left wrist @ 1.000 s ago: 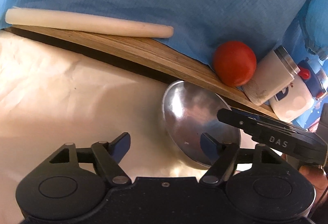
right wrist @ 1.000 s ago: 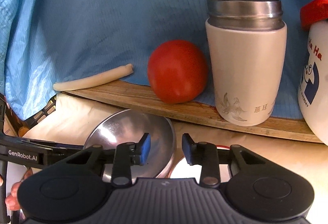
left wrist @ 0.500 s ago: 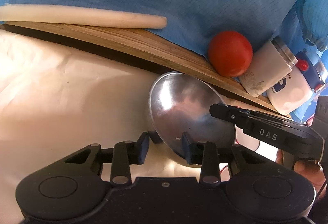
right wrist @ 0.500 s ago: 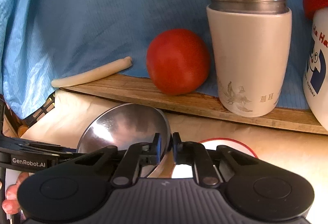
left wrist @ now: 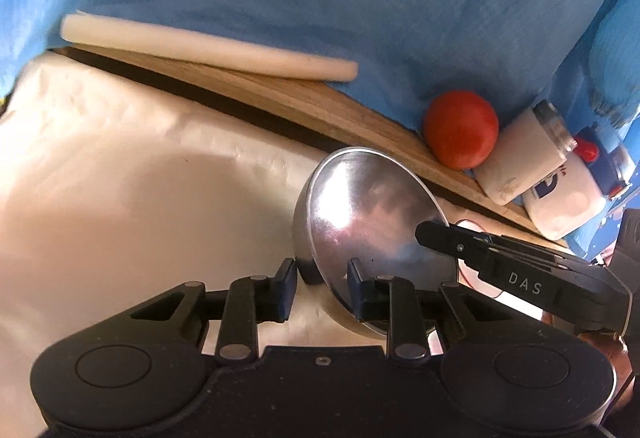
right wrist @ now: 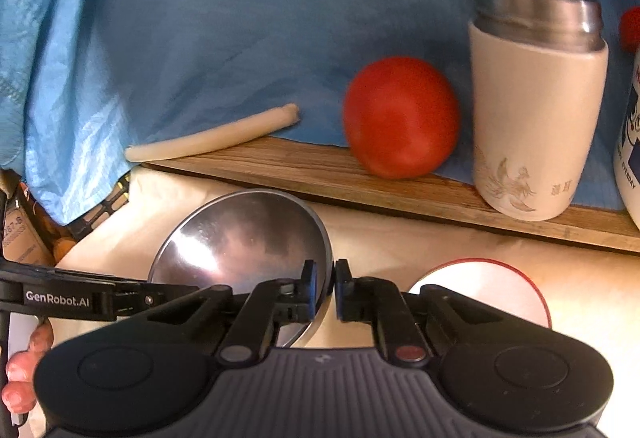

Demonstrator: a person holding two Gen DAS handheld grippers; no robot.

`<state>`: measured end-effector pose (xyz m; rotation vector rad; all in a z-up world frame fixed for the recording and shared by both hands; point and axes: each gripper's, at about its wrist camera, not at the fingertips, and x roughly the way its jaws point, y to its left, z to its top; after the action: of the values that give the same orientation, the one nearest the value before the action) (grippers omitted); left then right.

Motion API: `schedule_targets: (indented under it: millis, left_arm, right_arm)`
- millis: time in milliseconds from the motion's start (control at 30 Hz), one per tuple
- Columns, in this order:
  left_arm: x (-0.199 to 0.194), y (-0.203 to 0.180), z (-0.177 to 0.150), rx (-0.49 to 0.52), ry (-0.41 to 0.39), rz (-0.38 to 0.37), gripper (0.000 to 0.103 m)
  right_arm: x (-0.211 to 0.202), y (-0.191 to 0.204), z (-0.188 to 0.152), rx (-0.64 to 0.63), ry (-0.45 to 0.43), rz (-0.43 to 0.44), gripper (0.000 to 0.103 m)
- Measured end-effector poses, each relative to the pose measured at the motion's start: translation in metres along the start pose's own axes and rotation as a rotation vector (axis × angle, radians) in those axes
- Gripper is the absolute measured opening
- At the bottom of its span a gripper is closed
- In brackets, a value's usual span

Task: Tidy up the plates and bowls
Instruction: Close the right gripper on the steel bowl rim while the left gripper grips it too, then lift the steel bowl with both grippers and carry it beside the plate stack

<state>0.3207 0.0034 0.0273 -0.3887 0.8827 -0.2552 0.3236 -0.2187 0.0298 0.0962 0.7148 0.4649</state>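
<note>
A: What is seen at the back, taken from the largest thing down?

B: A crumpled blue cloth backdrop (right wrist: pixel 248 21) is hung behind everything. Below it a cream-coloured tablecloth (left wrist: pixel 120 197) is spread, and a long wooden board (right wrist: pixel 320 173) is laid along its far edge. On the board a cream tumbler with a steel rim (right wrist: pixel 536 109) is stood upright; just beside it a round red tomato (right wrist: pixel 400 117) is seen, and further along the board a pale white stick-shaped vegetable (left wrist: pixel 200 47) is laid. A white mug with blue print and a red lid (left wrist: pixel 568 193) is stood past the tumbler.

A: And the task's things?

B: A shiny round steel bowl (left wrist: pixel 372 226) is held tilted on its edge over the tablecloth, in front of the board. A white plate with a red rim (right wrist: pixel 492 290) is lain flat on the cloth, near the bowl, under the right gripper.

A: How are the claws set?

B: The bowl's rim is pinched from both sides. The left gripper (left wrist: pixel 320 290) has just been closing, and the bowl's near rim is clamped between its narrowly parted blue pads. The right gripper (right wrist: pixel 323 292) is nearly fully closed, with the opposite thin rim squeezed between its pads. A hand (right wrist: pixel 24 370) is partly seen on the left gripper's handle.
</note>
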Motion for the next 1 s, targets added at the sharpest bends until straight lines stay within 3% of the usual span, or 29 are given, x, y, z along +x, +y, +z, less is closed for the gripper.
schedule_targets:
  millis: [300, 600, 800, 1000]
  left_arm:
    - [-0.03, -0.023, -0.012, 0.02, -0.049, -0.042, 0.024]
    - [-0.04, -0.071, -0.047, 0.087, -0.016, -0.156, 0.024]
    - [-0.033, -0.101, -0.084, 0.11, 0.055, -0.215, 0.024]
    - [-0.023, -0.119, -0.116, 0.152, 0.137, -0.235, 0.024]
  right_arm:
    - [-0.049, 0.009, -0.008, -0.011, -0.048, -0.035, 0.009]
    - [-0.125, -0.001, -0.039, 0.009, -0.072, -0.154, 0.008]
    - [-0.161, -0.012, -0.079, 0.045, -0.039, -0.243, 0.008]
    - [-0.182, -0.023, -0.11, 0.09, -0.007, -0.269, 0.008]
